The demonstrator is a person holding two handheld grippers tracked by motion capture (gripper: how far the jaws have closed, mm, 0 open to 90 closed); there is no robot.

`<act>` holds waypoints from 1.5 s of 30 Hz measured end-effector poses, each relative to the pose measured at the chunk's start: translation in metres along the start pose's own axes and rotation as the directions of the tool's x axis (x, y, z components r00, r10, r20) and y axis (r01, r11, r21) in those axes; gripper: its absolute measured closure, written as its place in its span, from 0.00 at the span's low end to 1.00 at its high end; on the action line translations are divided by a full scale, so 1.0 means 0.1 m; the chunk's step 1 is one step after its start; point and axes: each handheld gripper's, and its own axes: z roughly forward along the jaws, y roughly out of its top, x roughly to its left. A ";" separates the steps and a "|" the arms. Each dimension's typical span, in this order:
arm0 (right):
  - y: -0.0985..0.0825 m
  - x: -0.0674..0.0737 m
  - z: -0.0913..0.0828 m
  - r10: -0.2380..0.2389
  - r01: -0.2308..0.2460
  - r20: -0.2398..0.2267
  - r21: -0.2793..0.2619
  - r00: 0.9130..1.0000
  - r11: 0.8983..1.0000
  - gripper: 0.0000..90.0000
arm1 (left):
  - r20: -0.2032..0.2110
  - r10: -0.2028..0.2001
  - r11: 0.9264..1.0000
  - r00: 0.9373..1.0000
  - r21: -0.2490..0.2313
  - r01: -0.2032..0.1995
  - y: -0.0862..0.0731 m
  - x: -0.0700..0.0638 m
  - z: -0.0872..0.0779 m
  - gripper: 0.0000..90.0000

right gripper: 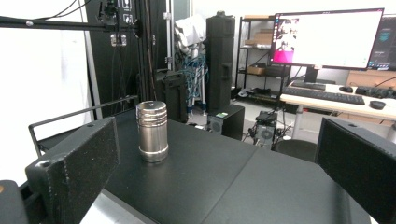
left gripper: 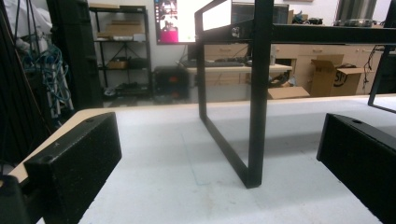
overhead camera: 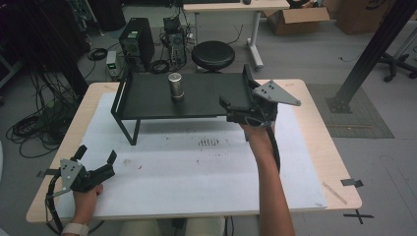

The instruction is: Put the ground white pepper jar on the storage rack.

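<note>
Up top, black shelf (overhead camera: 147, 98) stands at far side of worktop (overhead camera: 314, 162); metal cylinder (overhead camera: 175, 86) upright near its middle, alone. Right gripper (overhead camera: 235, 109) at shelf's right end, jaws wide apart, empty, aimed left at cylinder. Left gripper (overhead camera: 96, 160) low at near left, jaws spread, empty. Left gripper view adds shelf leg (left gripper: 257, 116) from below.

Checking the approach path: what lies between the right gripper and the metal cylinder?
Only bare black shelf top lies between the open right gripper and the cylinder, seen in the right gripper view.
</note>
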 end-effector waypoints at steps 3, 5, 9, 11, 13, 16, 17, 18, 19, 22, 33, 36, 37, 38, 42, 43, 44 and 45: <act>-0.04 -0.01 -0.06 -0.002 0.002 0.005 -0.006 1.000 1.000 0.00 | 0.000 0.000 1.000 1.000 0.000 0.000 0.00 0.00 0.00 0.00; -0.07 -0.02 -0.10 -0.004 0.004 0.011 -0.008 1.000 1.000 0.00 | 0.000 -0.002 1.000 1.000 0.000 0.002 0.00 0.00 0.00 0.00; -0.14 -0.03 -0.18 -0.004 0.004 0.023 -0.009 1.000 1.000 0.00 | 0.000 0.001 1.000 1.000 0.000 -0.001 0.00 0.00 0.00 0.00; -0.17 -0.03 -0.23 -0.004 0.005 0.031 -0.013 1.000 1.000 0.00 | 0.000 0.000 1.000 1.000 -0.001 0.000 0.00 0.00 0.00 0.00; -0.21 -0.04 -0.27 -0.005 0.005 0.039 -0.014 0.999 1.000 0.00 | 0.000 0.001 1.000 1.000 0.001 -0.001 0.00 0.00 0.00 0.00; -0.28 -0.06 -0.35 0.001 0.000 0.054 -0.019 0.999 1.000 0.00 | 0.000 0.001 1.000 1.000 0.001 -0.001 0.00 0.00 0.00 0.00; -0.30 -0.07 -0.37 0.003 -0.002 0.057 -0.020 0.998 1.000 0.00 | 0.000 0.002 1.000 1.000 0.001 -0.002 0.00 0.00 0.00 0.00; -0.32 -0.08 -0.39 0.007 -0.006 0.057 -0.023 0.998 1.000 0.00 | 0.000 0.002 1.000 1.000 0.001 -0.002 0.00 0.00 0.00 0.00; -0.35 -0.09 -0.41 0.011 -0.009 0.055 -0.026 0.998 1.000 0.00 | 0.000 0.002 1.000 1.000 0.002 -0.002 0.00 0.00 0.00 0.00; -0.41 -0.10 -0.47 0.017 -0.015 0.062 -0.035 0.998 0.999 0.00 | 0.000 0.002 1.000 1.000 0.001 -0.002 0.00 0.00 0.00 0.00; -0.71 -0.13 -0.59 0.041 -0.038 0.088 -0.027 0.995 0.999 0.00 | -0.001 0.003 1.000 1.000 0.002 -0.003 0.00 0.00 0.00 0.00; -0.79 -0.14 -0.61 0.052 -0.051 0.092 -0.021 0.994 0.999 0.00 | 0.000 0.004 1.000 1.000 0.003 -0.004 0.00 0.00 0.00 0.00; -0.82 -0.14 -0.61 0.054 -0.053 0.096 -0.019 0.994 0.998 0.00 | -0.001 0.004 1.000 1.000 0.002 -0.004 0.00 0.00 0.00 0.00; -0.84 -0.14 -0.62 0.057 -0.056 0.098 -0.017 0.993 0.998 0.00 | -0.001 0.004 1.000 1.000 0.003 -0.004 0.00 0.00 0.00 0.00; -0.94 -0.15 -0.63 0.070 -0.069 0.109 -0.014 0.992 0.998 0.00 | -0.001 0.004 1.000 1.000 0.003 -0.004 0.00 0.00 0.00 0.00; -0.96 -0.15 -0.63 0.072 -0.071 0.111 -0.012 0.991 0.997 0.00 | -0.001 0.004 1.000 1.000 0.003 -0.004 0.00 0.00 0.00 0.00; -0.98 -0.15 -0.63 0.074 -0.073 0.113 -0.009 0.991 0.997 0.00 | -0.001 0.005 1.000 1.000 0.003 -0.005 0.00 0.00 0.00 0.00; -1.01 -0.15 -0.63 0.076 -0.075 0.113 -0.007 0.991 0.997 0.00 | -0.001 0.005 1.000 1.000 0.003 -0.005 0.00 0.00 0.00 0.00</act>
